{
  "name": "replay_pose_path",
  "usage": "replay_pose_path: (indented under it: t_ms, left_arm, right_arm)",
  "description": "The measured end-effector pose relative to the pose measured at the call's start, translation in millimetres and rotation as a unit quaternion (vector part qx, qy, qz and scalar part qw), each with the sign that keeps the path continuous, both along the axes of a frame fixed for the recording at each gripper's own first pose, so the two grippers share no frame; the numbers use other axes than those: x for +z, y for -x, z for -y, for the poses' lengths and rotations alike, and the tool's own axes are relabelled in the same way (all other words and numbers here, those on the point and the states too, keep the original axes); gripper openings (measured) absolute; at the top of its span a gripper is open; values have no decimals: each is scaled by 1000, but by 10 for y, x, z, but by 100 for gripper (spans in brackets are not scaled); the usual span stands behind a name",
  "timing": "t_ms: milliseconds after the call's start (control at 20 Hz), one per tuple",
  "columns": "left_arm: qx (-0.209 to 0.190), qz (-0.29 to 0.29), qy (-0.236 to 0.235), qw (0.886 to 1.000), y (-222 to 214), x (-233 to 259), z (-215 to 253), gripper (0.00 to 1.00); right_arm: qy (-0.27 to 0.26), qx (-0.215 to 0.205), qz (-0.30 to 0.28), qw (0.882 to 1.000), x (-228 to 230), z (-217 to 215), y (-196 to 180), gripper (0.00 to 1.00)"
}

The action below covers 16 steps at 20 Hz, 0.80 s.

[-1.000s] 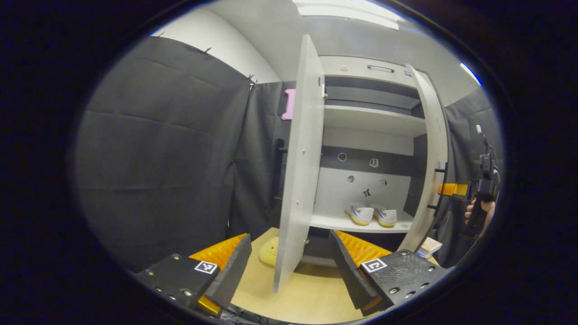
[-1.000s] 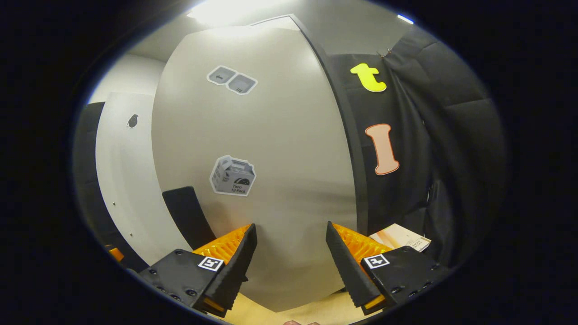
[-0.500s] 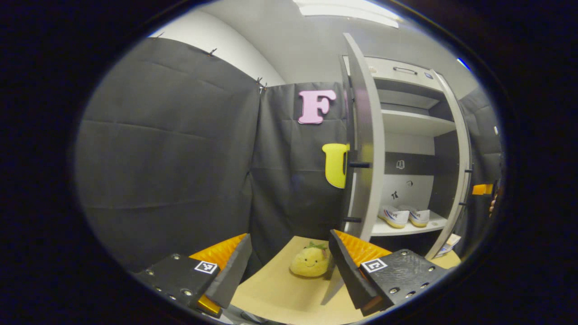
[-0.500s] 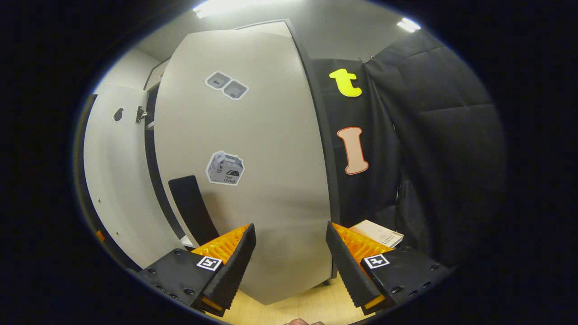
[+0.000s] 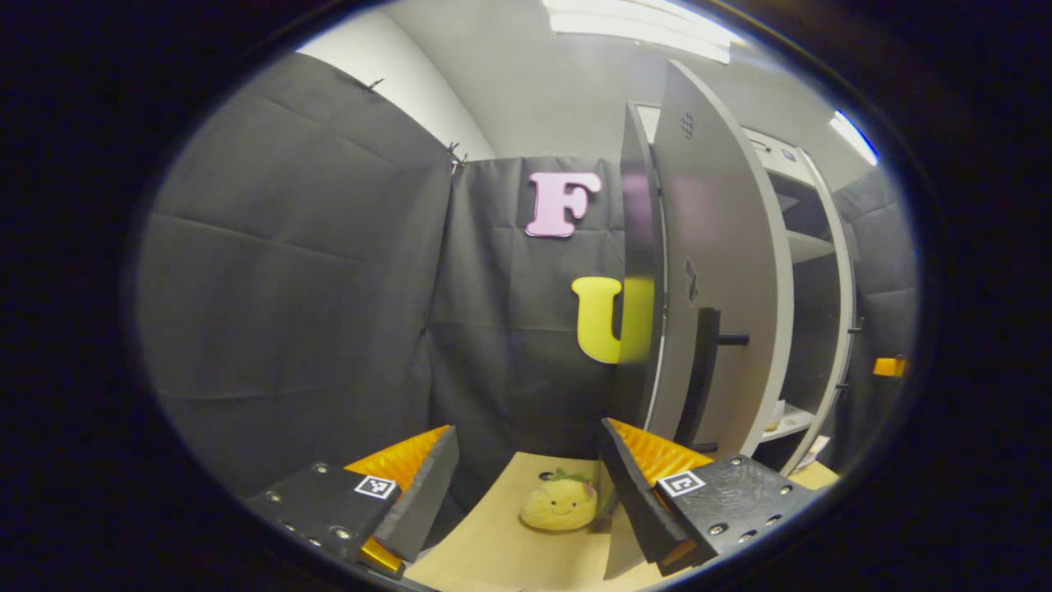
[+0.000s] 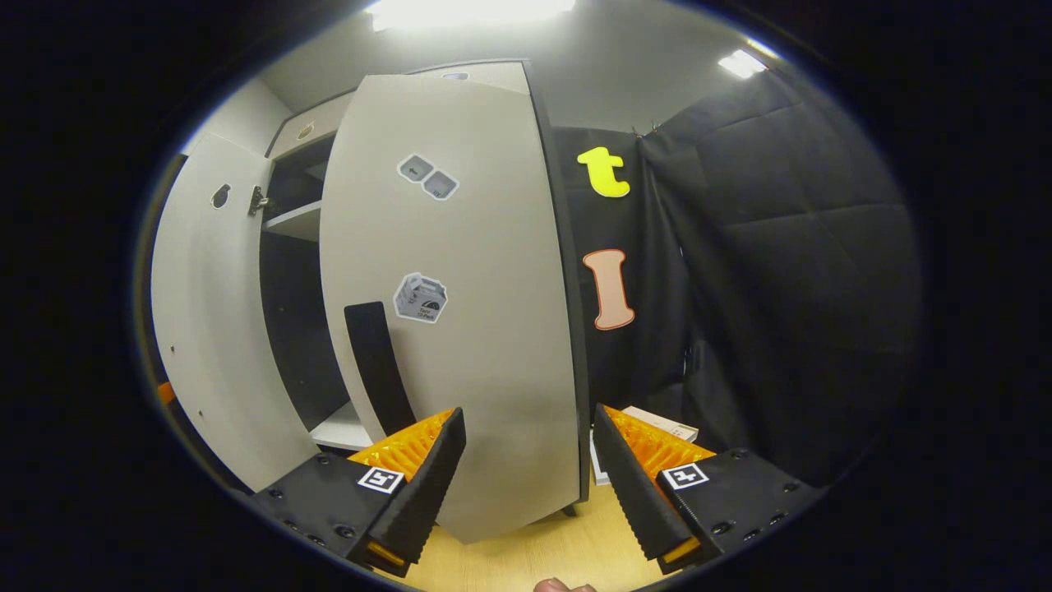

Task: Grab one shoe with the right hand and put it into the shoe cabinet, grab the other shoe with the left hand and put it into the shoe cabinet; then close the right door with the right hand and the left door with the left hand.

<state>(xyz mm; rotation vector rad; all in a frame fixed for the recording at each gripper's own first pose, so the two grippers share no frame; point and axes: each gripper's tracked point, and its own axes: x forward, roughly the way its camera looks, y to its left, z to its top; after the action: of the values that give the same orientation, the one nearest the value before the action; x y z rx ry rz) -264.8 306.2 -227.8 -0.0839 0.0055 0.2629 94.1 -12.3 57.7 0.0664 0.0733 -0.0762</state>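
In the left gripper view my left gripper (image 5: 526,493) is open and holds nothing. Just beyond its right finger stands the cabinet's left door (image 5: 727,247), seen from outside and partly swung in, with its black handle (image 5: 699,374). That door hides the shoes. Past it I see a shelf (image 5: 809,245) and the right door's edge (image 5: 842,329). In the right gripper view my right gripper (image 6: 530,485) is open, close in front of the right door's outer face (image 6: 477,329), beside the black handle (image 6: 378,362). The left door's inner face (image 6: 205,329) stands farther left.
A yellow plush toy (image 5: 559,503) lies on the light wooden surface (image 5: 493,551) between my left fingers. A small booklet (image 6: 657,423) lies by the right door's foot. Black cloth walls close in both sides. A fingertip (image 6: 563,585) shows at the bottom edge.
The left view has passed from the left door's inner side to its outer face, and the shoes have gone out of sight. The right door has receded from my right gripper, toward the cabinet.
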Motion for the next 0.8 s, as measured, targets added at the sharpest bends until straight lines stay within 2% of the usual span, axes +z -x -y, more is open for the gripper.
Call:
replay_pose_path:
  t_ms: [150,500,700,800]
  left_arm:
    - [-46,6,11,999,-215,87,57,100]
    - [-119,26,23,992,-584,411,305,98]
    - [-119,22,28,992,-635,448,360,93]
    - [-123,17,35,992,-612,432,414,94]
  right_arm:
    - [5,-8,-5,1000,-55,-1,91,98]
    - [2,-20,-16,1000,-208,12,257,98]
    - [-2,-21,-24,999,-307,57,338,98]
    - [5,-24,-27,999,-347,100,362,98]
